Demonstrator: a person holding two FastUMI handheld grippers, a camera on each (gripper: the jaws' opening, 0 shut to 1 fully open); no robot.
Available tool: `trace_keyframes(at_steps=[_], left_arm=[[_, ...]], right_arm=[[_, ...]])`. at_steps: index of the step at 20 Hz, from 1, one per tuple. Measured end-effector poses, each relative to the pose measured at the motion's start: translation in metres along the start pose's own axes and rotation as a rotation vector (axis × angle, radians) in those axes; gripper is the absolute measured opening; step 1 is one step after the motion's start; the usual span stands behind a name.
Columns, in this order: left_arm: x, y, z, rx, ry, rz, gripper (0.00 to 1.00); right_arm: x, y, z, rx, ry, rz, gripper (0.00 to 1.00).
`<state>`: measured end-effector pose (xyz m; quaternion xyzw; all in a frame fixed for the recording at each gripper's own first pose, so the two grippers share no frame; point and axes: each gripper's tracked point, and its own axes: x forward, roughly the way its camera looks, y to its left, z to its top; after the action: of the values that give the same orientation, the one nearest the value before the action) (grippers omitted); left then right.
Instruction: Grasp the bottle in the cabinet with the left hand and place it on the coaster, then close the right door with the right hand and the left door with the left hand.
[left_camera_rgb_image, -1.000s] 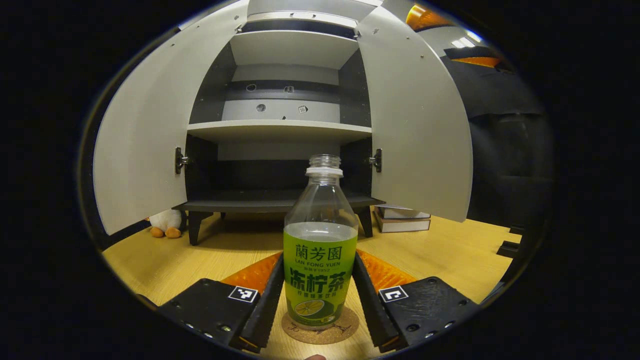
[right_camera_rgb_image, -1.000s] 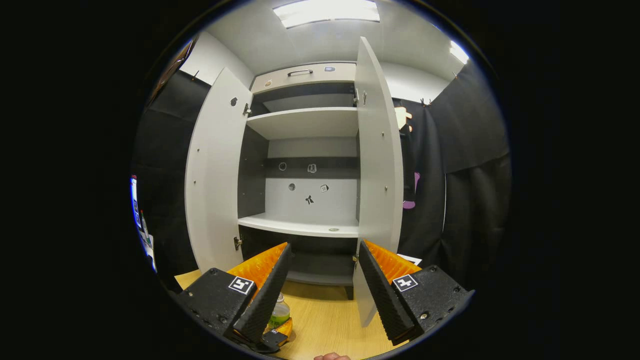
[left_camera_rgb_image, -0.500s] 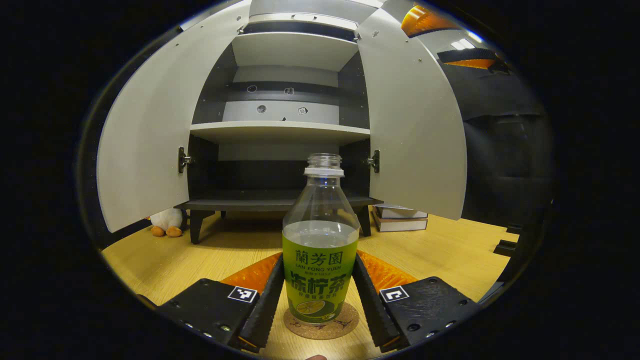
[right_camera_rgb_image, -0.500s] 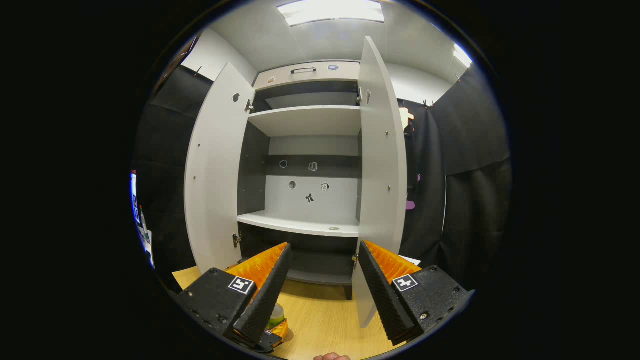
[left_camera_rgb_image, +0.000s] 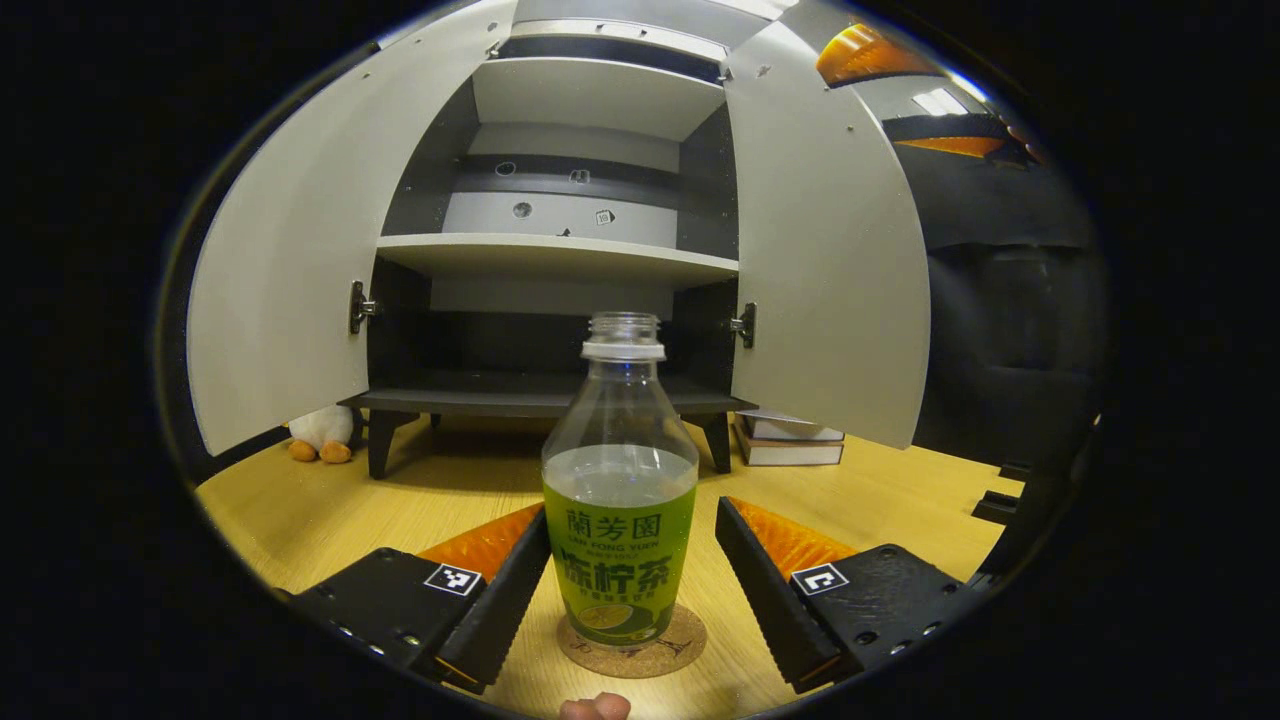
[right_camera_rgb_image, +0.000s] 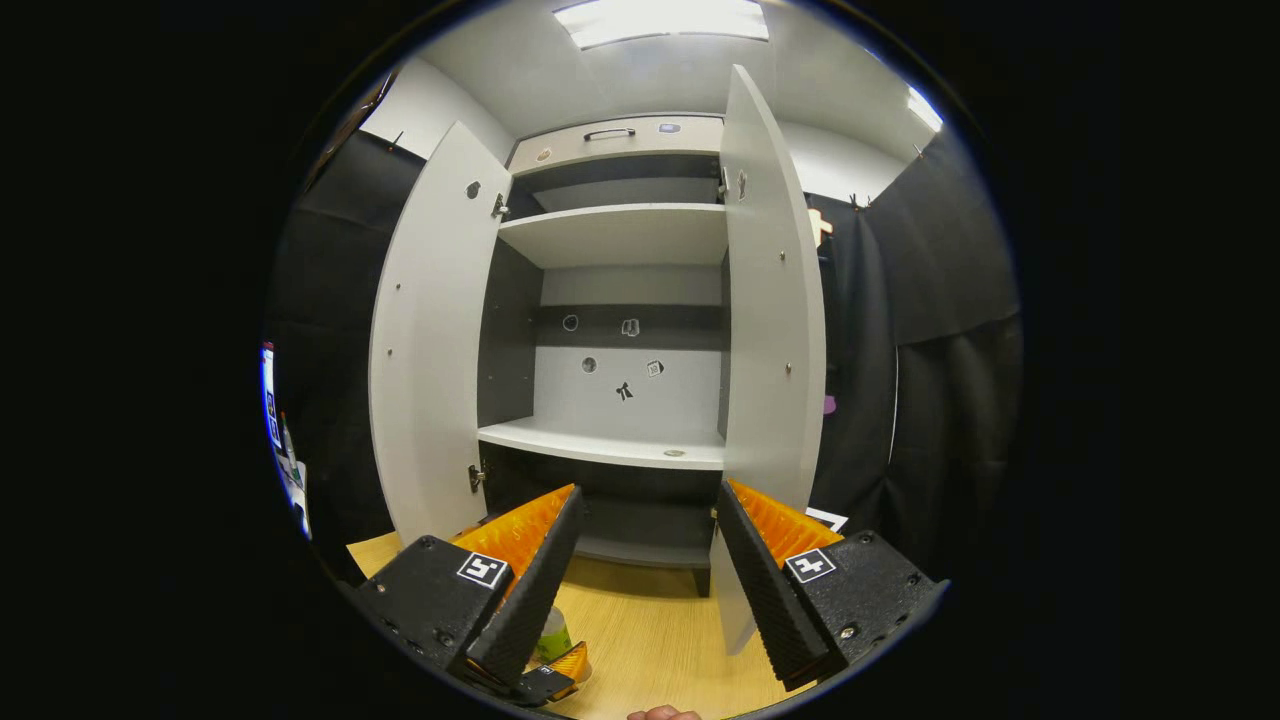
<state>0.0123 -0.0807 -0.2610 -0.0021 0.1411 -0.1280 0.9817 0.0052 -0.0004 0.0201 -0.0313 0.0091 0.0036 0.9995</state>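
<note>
Left claw (left_camera_rgb_image: 620, 600) fingers spread, bottle (left_camera_rgb_image: 620, 520) between, on coaster (left_camera_rgb_image: 632, 650).

Bright ceiling light panel (right_camera_rgb_image: 660, 18) overhead, sharp focus, strong fisheye bending at edges.

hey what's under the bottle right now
A round cork coaster lies under the bottle, on the wooden table. Its rim shows around the base; its middle is covered by the bottle. The left gripper fingers stand open on either side.
</note>
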Motion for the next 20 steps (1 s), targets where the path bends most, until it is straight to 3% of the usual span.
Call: trace_keyframes(at_steps=[6, 8, 9, 10, 11, 12, 15, 16, 18, 19, 20], left_arm=[[-0.034, 0.025, 0.073, -0.006, -0.115, 0.047, 0.96], [-0.046, 0.027, 0.107, -0.002, -0.162, 0.032, 0.95], [-0.052, 0.025, 0.126, -0.011, -0.19, 0.018, 0.99], [-0.058, 0.024, 0.143, -0.026, -0.218, 0.007, 0.95], [-0.062, 0.025, 0.159, -0.041, -0.233, 0.003, 0.99], [-0.064, 0.027, 0.173, -0.05, -0.237, 0.006, 0.95], [-0.072, 0.033, 0.197, -0.064, -0.217, 0.019, 0.95], [-0.074, 0.033, 0.202, -0.069, -0.213, 0.021, 0.99], [-0.078, 0.036, 0.209, -0.061, -0.201, 0.029, 0.95], [-0.079, 0.036, 0.209, -0.049, -0.195, 0.039, 0.99], [-0.081, 0.036, 0.208, -0.035, -0.187, 0.051, 0.95]], right_arm=[[-0.005, -0.009, -0.005, -0.004, -0.005, -0.022, 0.83], [-0.004, -0.009, -0.006, 0.009, -0.006, -0.022, 0.83], [-0.004, -0.009, -0.006, 0.013, -0.011, -0.023, 0.83], [-0.004, -0.009, -0.005, 0.014, -0.016, -0.024, 0.83], [-0.005, -0.009, -0.006, 0.015, -0.02, -0.022, 0.83], [-0.004, -0.007, -0.006, 0.016, -0.023, -0.018, 0.83], [-0.006, -0.009, -0.005, 0.032, -0.045, -0.027, 0.83], [-0.007, -0.01, -0.006, 0.041, -0.049, -0.031, 0.83], [-0.008, -0.012, -0.011, 0.066, -0.045, -0.036, 0.83], [-0.009, -0.011, -0.014, 0.075, -0.039, -0.031, 0.83], [-0.01, -0.012, -0.015, 0.077, -0.032, -0.028, 0.83]])
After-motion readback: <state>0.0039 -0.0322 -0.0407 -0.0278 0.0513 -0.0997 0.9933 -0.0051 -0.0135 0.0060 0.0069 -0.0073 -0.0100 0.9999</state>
